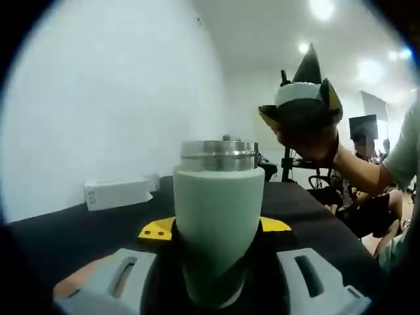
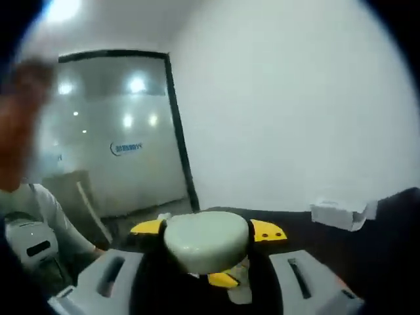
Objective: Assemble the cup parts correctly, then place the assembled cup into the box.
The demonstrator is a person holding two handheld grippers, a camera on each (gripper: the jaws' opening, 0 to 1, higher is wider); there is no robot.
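Note:
In the left gripper view, my left gripper [image 1: 216, 227] is shut on a pale green cup body [image 1: 215, 210] with a steel threaded rim [image 1: 218, 155], held upright above the black table [image 1: 79, 230]. Up and to the right, a hand holds my right gripper [image 1: 303, 108], which is shut on a pale lid [image 1: 298, 92]. In the right gripper view, that rounded lid [image 2: 207, 240] sits between the yellow-tipped fingers [image 2: 268, 231] of the right gripper [image 2: 209, 231]. Lid and cup are apart.
A white box [image 1: 118, 193] lies on the table by the white wall and also appears as the white box [image 2: 338, 211] in the right gripper view. Seated people and a stand [image 1: 289, 164] are at the far right. A glass partition [image 2: 118, 144] is behind.

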